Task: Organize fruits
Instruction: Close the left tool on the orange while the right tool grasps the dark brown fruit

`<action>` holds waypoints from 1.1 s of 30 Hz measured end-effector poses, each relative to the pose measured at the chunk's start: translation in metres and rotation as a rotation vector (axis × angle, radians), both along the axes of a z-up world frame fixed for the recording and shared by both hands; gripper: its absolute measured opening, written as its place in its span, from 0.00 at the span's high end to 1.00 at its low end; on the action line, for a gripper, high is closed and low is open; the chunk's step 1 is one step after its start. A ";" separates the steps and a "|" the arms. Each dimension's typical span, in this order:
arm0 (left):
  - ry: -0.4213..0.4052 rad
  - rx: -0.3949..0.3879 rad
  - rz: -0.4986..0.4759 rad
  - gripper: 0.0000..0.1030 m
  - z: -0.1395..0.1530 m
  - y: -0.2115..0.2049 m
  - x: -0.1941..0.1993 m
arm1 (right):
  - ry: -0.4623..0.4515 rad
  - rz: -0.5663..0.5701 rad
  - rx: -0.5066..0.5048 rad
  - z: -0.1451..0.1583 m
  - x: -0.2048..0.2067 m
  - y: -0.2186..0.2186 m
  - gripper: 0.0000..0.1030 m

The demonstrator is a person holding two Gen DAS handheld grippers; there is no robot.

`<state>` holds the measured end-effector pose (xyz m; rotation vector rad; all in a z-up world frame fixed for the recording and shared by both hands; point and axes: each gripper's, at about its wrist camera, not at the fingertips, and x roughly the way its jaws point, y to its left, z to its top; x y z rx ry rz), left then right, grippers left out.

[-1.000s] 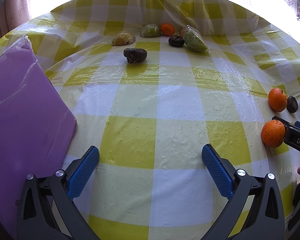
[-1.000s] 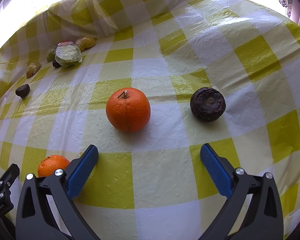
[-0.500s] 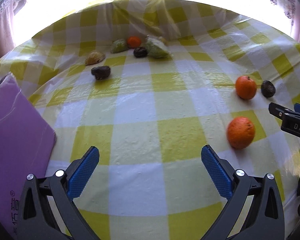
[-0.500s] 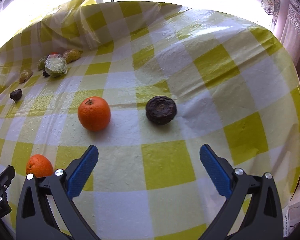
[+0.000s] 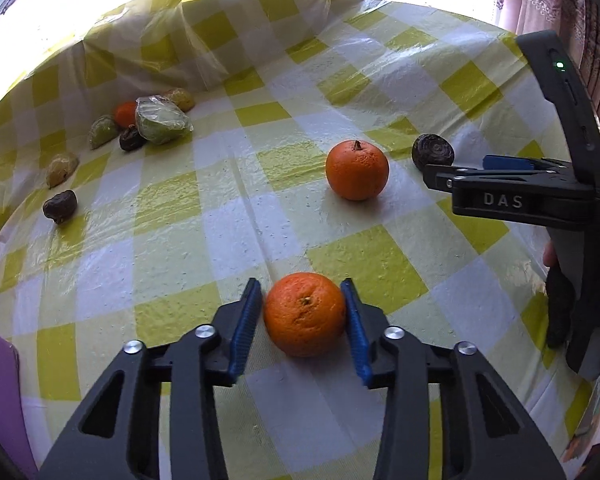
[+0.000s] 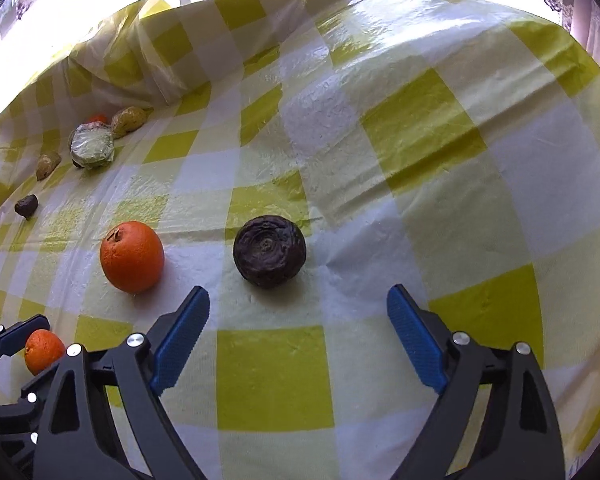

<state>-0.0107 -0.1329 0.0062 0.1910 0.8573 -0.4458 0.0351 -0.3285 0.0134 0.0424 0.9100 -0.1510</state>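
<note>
- Left hand-held gripper point(image 5: 305, 312) clenched on near orange point(image 5: 305, 314), resting on checked tabletop point(image 5: 220, 220).
- Right hand-held gripper point(image 6: 298, 314) closing, nothing between pads; dark fruit point(image 6: 269, 251) just ahead, second orange point(image 6: 132, 256) beside it.

"DAS" on right gripper point(image 5: 456, 176)

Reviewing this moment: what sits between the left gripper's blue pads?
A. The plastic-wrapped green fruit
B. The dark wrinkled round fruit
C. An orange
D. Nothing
C. In the left wrist view the left gripper has both blue pads against the sides of an orange resting on the checked tablecloth; the dark wrinkled fruit lies ahead of the right gripper, whose jaws are closing with nothing between them.
</note>
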 end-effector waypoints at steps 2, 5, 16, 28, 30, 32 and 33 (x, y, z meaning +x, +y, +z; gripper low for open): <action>0.015 -0.044 0.011 0.68 0.001 0.008 0.001 | 0.008 0.021 -0.041 -0.001 0.012 0.006 0.26; 0.027 -0.099 0.047 0.69 0.003 0.025 -0.001 | 0.003 0.066 0.000 0.000 0.011 0.013 0.62; -0.011 -0.188 0.184 0.69 0.009 0.082 -0.039 | -0.164 0.114 0.071 0.013 -0.098 0.046 0.62; -0.237 -0.103 0.362 0.69 0.062 0.148 -0.114 | -0.248 0.352 0.189 0.031 -0.121 0.144 0.62; -0.295 -0.091 0.405 0.69 0.078 0.161 -0.127 | -0.267 0.413 0.186 0.041 -0.128 0.167 0.62; -0.343 -0.078 0.451 0.69 0.092 0.174 -0.138 | -0.286 0.467 0.187 0.052 -0.133 0.190 0.62; -0.366 -0.072 0.473 0.69 0.099 0.181 -0.144 | -0.297 0.494 0.190 0.057 -0.136 0.200 0.62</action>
